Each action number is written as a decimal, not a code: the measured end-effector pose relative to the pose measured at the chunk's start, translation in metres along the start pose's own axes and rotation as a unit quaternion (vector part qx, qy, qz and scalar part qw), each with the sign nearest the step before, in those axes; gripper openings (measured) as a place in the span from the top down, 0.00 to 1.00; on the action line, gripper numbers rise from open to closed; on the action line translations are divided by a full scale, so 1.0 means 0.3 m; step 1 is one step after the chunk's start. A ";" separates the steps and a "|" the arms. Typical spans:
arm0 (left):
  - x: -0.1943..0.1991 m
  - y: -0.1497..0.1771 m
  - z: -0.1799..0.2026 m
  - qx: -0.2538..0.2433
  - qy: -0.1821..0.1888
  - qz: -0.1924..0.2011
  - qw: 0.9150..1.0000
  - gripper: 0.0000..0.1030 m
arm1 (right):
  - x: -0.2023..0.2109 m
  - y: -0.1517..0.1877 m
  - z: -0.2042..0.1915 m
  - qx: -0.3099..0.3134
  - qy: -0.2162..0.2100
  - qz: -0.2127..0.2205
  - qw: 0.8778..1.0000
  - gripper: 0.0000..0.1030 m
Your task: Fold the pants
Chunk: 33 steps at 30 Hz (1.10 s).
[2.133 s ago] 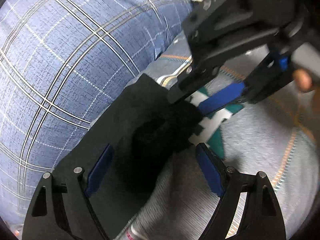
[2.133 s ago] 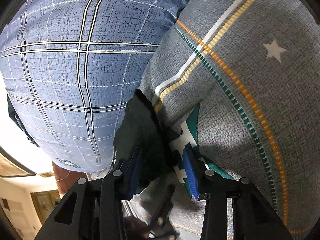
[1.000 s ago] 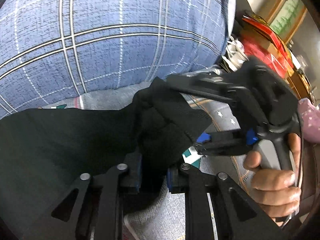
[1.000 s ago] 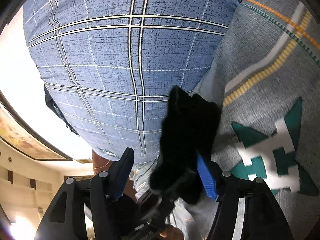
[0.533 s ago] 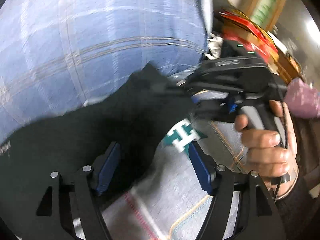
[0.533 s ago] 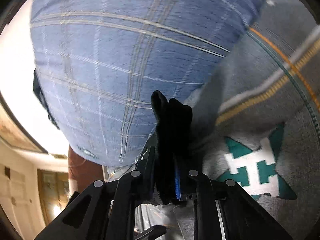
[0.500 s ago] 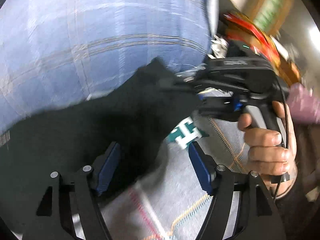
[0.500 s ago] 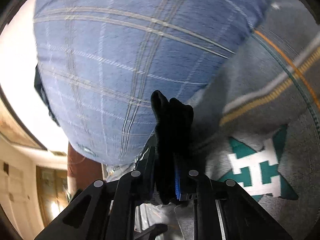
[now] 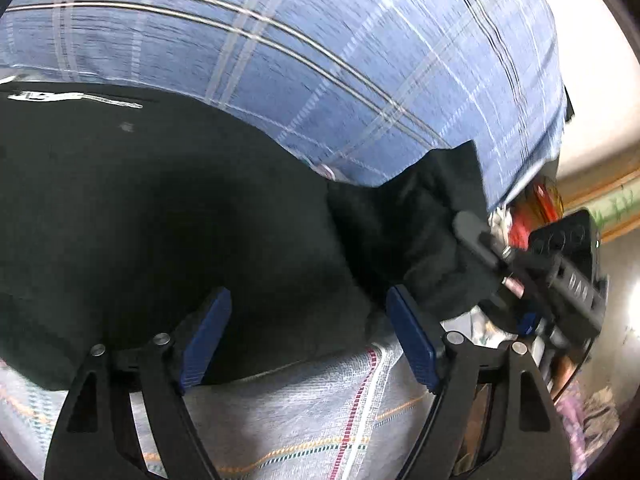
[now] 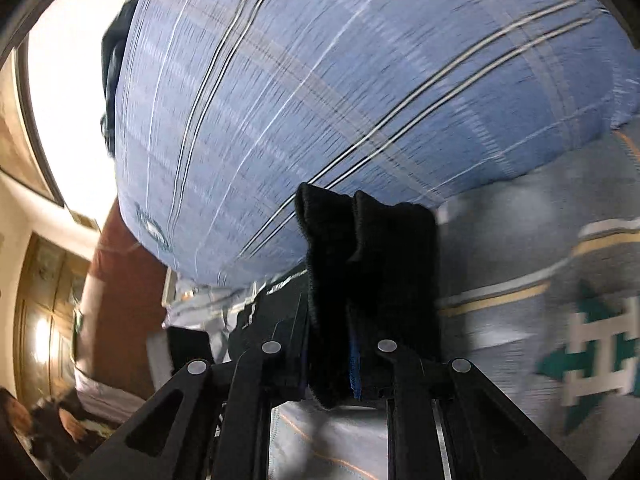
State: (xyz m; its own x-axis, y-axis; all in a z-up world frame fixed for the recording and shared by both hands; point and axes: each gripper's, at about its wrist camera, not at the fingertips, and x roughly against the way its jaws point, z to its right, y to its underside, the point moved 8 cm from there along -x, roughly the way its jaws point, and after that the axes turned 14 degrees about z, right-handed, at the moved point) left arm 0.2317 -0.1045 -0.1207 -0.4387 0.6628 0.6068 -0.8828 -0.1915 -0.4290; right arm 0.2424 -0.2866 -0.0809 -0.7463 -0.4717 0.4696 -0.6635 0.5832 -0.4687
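Pants point(image 9: 160, 216), black, lay on a bed point(image 9: 304, 412). Left tongs point(image 9: 308, 336) were opening, pads gripping nothing. Right tongs point(image 10: 328, 356) were clamped on a bunched pants edge.

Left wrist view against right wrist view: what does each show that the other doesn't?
Left wrist only: the black pants spread wide, the left hand-held gripper with jaws opening and not gripping them, and the right hand-held gripper from outside. Right wrist only: the right hand-held gripper shut on a bunched pants edge, and a teal-and-white motif. Both: blue plaid bedding and grey patterned sheet.
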 end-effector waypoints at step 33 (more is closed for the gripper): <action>0.032 -0.071 -0.159 0.141 0.016 0.004 0.990 0.22 | -0.218 0.229 -0.044 0.120 0.063 -0.085 0.987 0.73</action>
State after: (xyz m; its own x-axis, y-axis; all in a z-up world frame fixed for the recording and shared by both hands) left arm 0.2543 -0.0594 -0.1377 -0.4450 0.6820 0.5804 -0.8927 -0.3892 -0.2272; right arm 0.2464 -0.2070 -0.1341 -0.6212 -0.4543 0.6385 -0.7828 0.3221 -0.5324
